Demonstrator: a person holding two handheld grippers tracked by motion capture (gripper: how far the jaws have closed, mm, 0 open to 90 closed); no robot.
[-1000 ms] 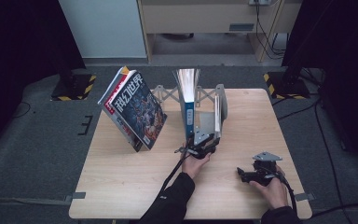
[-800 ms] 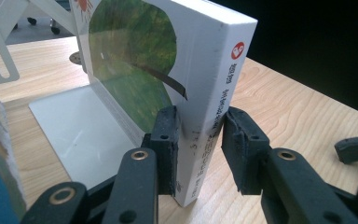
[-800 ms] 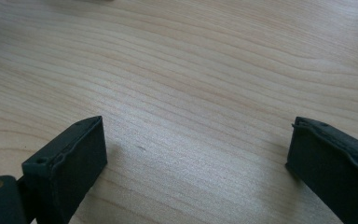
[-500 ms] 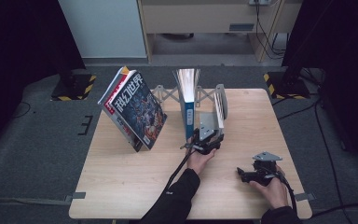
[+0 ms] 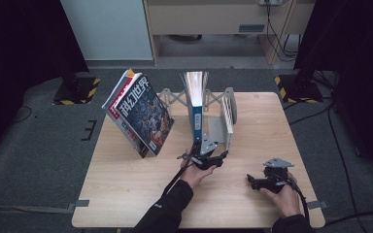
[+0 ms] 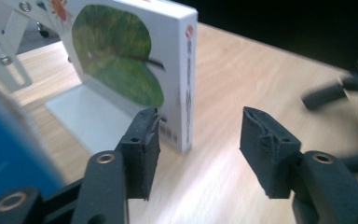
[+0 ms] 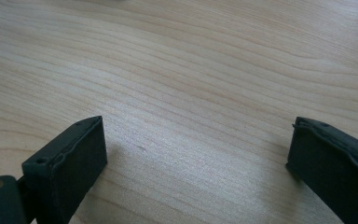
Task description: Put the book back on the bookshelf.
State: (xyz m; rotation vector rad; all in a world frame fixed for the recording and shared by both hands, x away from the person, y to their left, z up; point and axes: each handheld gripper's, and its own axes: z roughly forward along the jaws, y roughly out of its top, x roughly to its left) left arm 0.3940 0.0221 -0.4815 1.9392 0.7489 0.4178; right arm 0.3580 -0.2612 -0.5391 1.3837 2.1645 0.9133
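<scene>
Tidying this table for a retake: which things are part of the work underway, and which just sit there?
In use:
white book
metal book rack
left gripper, jaws open, just let go

Just there:
blue book
magazine
right gripper, open, resting on table

Left sleeve (image 5: 167, 213): black, long, small pale mark near the cuff.
Left gripper (image 5: 209, 156): black jaws, brass-ringed screw holes, ribbed pads, grey three-cornered plate, black cable.
Right gripper (image 5: 257, 180): black, grey three-cornered plate (image 5: 278, 162) on top, black cable.
</scene>
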